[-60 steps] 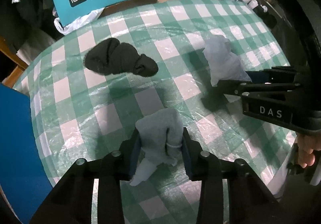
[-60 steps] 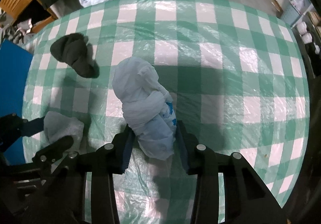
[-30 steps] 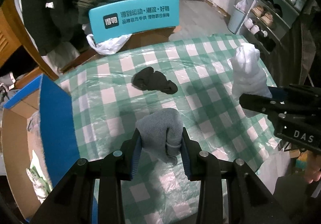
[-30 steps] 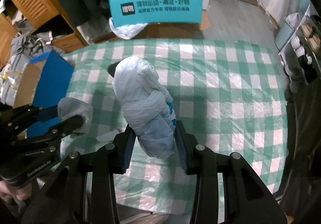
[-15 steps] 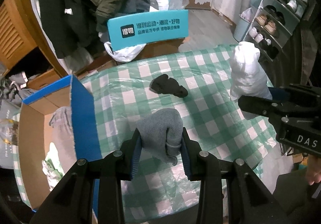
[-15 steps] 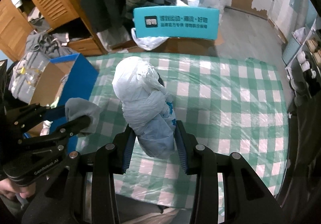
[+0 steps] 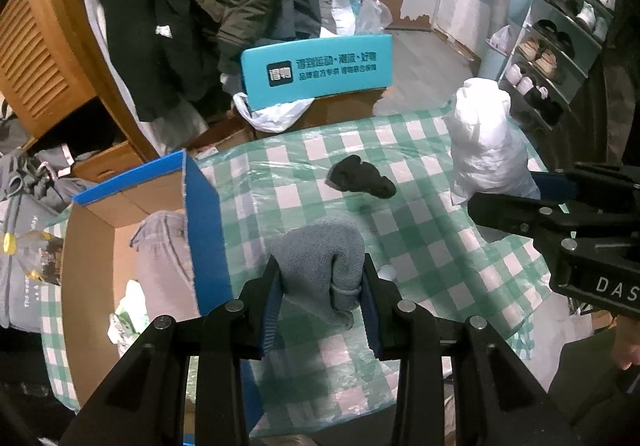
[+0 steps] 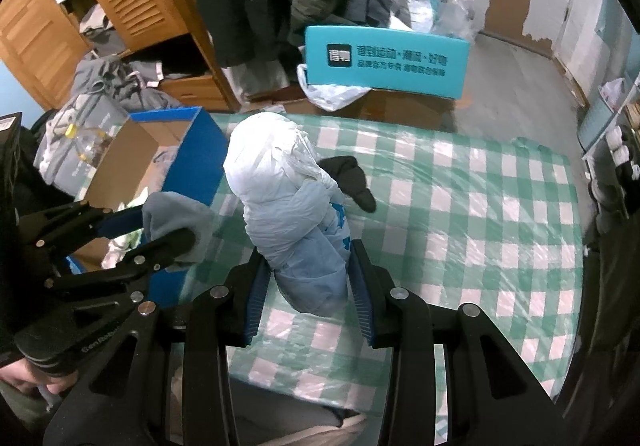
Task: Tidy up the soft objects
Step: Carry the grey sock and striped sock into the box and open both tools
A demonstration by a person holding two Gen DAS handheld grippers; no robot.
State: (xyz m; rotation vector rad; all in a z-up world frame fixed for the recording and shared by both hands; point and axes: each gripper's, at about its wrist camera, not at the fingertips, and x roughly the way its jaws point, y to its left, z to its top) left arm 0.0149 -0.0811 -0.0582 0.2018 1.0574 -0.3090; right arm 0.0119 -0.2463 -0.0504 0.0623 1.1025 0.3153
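My left gripper (image 7: 322, 282) is shut on a grey sock (image 7: 320, 258) and holds it high above the table's left edge, near the box. It also shows in the right wrist view (image 8: 172, 222). My right gripper (image 8: 308, 278) is shut on a white plastic-wrapped bundle (image 8: 288, 202), held high over the table; the bundle also shows in the left wrist view (image 7: 486, 142). A black sock (image 7: 360, 178) lies on the green checked tablecloth (image 7: 436, 246). An open cardboard box with blue flaps (image 7: 206, 230) stands at the table's left and holds some clothes.
A teal chair back with white lettering (image 7: 316, 70) stands beyond the table. Coats (image 7: 208, 6) hang behind it next to a wooden wardrobe (image 7: 36, 46). A shoe rack (image 7: 560, 38) stands at the right. Bags and clothes lie on the floor at the left (image 8: 92, 114).
Both grippers have risen well above the table with their loads. The box at the left has come into view. The black sock has stayed on the cloth.
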